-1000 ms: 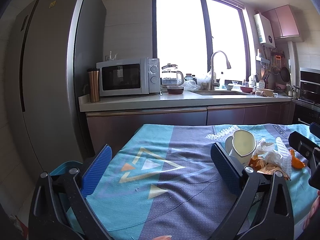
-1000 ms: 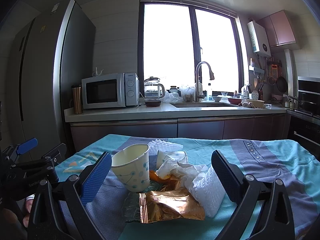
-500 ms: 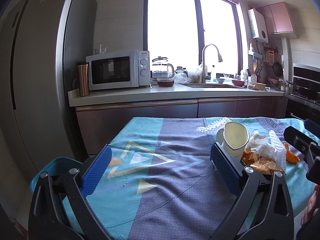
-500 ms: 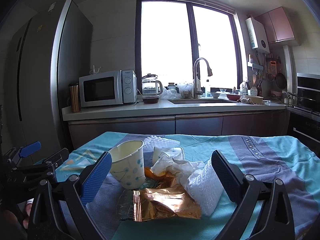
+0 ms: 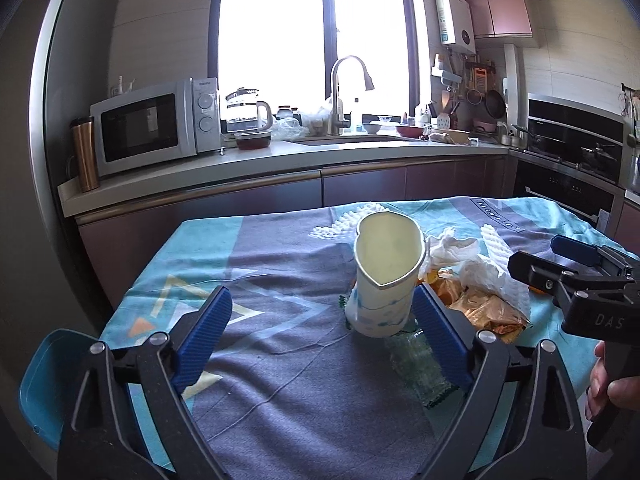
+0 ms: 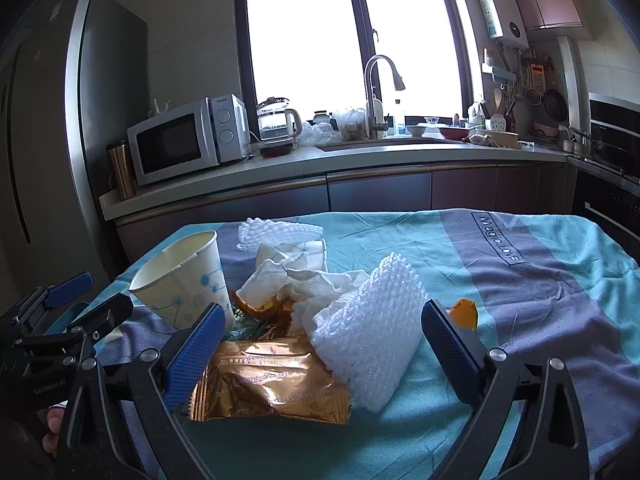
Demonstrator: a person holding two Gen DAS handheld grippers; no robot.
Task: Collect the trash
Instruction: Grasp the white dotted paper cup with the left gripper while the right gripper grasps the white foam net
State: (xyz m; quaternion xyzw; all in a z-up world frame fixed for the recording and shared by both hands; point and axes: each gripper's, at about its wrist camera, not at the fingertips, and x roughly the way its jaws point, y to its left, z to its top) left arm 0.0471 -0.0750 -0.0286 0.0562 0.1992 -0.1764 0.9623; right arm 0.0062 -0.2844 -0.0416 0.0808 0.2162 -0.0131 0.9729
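Note:
A pile of trash lies on the table with the teal and purple cloth [image 5: 280,360]. A white paper cup [image 5: 384,280] with blue dots stands between the fingers of my left gripper [image 5: 320,300], close against the right finger. Those jaws are closing, and the left pad is still well clear of the cup. My right gripper [image 6: 322,312] is open over a gold foil wrapper [image 6: 268,384] and a white foam net [image 6: 372,332]. Behind them lie crumpled tissue [image 6: 304,280] and orange peel [image 6: 464,314].
A blue bin [image 5: 40,384] sits low beside the table's left edge. A clear wrapper [image 5: 420,360] lies under the left gripper's right finger. Another foam net [image 6: 276,232] lies farther back. A counter with a microwave [image 5: 152,128] runs behind; an oven [image 5: 572,148] stands on the right.
Both grippers moved forward and down toward the pile. The left one swung right, so the cup now stands between its fingers, and its jaws have narrowed a little.

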